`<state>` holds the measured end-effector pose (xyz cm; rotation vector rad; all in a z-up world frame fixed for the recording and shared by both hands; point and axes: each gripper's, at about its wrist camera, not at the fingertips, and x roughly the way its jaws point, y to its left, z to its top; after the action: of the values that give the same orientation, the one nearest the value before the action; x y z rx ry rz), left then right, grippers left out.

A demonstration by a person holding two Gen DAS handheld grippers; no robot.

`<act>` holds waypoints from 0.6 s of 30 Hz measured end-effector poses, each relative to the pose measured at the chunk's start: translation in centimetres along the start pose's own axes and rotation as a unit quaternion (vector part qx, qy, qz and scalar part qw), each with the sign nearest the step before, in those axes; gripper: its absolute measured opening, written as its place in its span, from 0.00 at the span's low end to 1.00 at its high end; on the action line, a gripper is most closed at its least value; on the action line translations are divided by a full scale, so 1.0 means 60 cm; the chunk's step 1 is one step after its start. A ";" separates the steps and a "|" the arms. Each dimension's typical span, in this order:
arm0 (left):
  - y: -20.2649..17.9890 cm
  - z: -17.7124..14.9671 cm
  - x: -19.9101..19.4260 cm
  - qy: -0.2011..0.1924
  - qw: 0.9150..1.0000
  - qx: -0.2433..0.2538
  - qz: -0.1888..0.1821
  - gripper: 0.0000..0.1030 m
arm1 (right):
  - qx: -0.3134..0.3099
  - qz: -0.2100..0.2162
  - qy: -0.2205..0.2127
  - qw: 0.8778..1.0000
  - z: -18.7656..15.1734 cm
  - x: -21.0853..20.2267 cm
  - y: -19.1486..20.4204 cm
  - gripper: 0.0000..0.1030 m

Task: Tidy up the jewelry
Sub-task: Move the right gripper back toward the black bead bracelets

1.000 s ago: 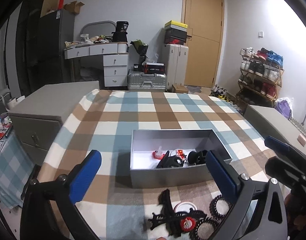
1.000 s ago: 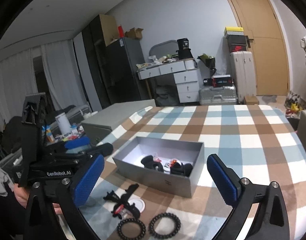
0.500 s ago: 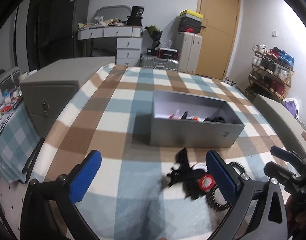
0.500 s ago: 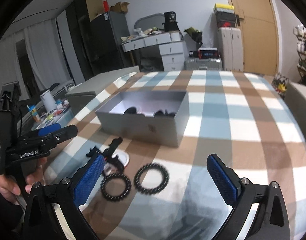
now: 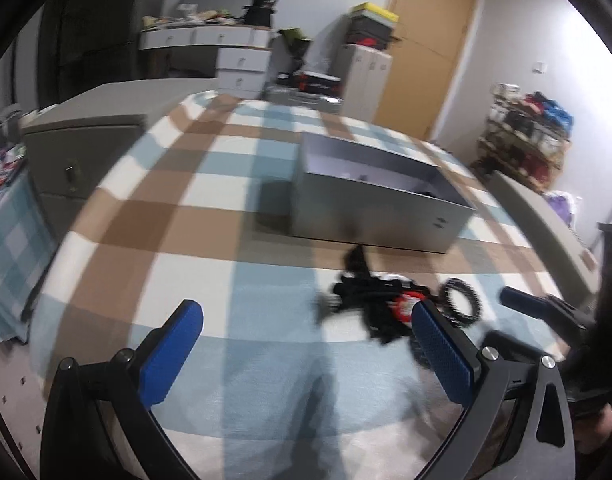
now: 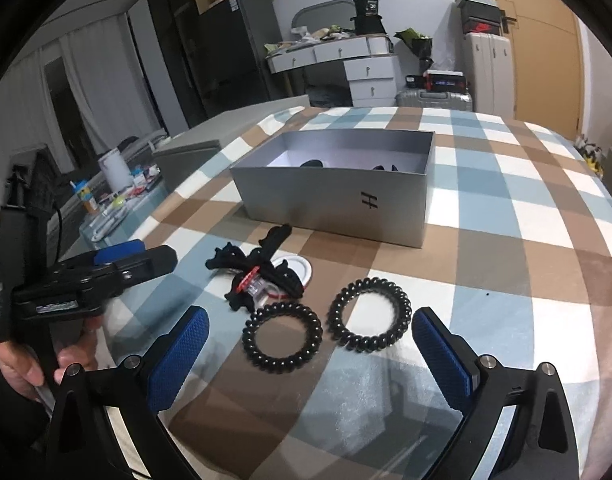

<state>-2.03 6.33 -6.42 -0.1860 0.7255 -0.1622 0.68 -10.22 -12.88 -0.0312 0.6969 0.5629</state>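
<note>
A: Two tools up, both spread wide, nothing between the pads. Left tool [image 5: 306, 344] hangs over the near part of the checked worktop [image 5: 210, 216], blue pads well apart. Its view is motion-blurred.

B: And the hand holding it?

A: Seen from the right cam at far left: a hand [image 6: 46, 356] wraps the grip, tool tip pointing toward the pile.

B: What's in the pile?

A: Going left to right, right cam: black claw clips [image 6: 262, 264] tangled w/ a small red-and-clear piece [image 6: 252, 282], lying partly on a white round disc [image 6: 298, 266]. Then two black spiral hair ties – first tie [image 6: 282, 332] just beside the clips, second tie [image 6: 370, 314] to its right, the two close but apart, both flat on the cloth.

B: Box?

A: Grey box [image 6: 334, 196], open top, sits behind the pile toward the worktop's middle, near it but not touching. Dark items inside, only tops show over the wall, can't tell what they are. A small mark on its near wall.

B: Right tool?

A: Right tool [image 6: 310, 356] released too, above the near edge; both ties lie just ahead of its gap, not touched by either pad.

B: Anything at the worktop's right side?

A: Bare checked cloth, brown/blue/white squares, out to the right edge.
</note>
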 end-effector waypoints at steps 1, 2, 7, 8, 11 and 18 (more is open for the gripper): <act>-0.002 0.001 0.001 0.001 1.000 0.006 -0.009 0.99 | 0.001 -0.002 0.002 1.000 -0.001 0.000 -0.002 0.99; -0.009 0.002 0.001 0.003 1.000 0.016 -0.018 0.99 | 0.004 -0.004 0.003 1.000 -0.003 0.000 -0.004 0.99; -0.033 0.008 0.010 0.014 0.997 0.042 -0.061 0.98 | 0.022 -0.014 0.005 1.000 -0.010 -0.006 -0.019 0.99; -0.036 0.009 0.014 0.019 0.996 0.044 -0.069 0.98 | 0.026 -0.015 0.004 1.000 -0.012 -0.008 -0.023 0.99; -0.048 0.013 0.021 0.026 0.994 0.056 -0.089 0.96 | 0.038 -0.021 -0.002 0.999 -0.015 -0.014 -0.033 0.99; -0.075 0.012 0.034 0.047 0.988 0.097 -0.108 0.56 | 0.054 -0.020 -0.008 0.998 -0.017 -0.019 -0.047 0.99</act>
<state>-0.44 1.61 -6.19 -0.0697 0.7784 -0.4487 0.78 -13.39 -13.41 0.0598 0.7097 0.4853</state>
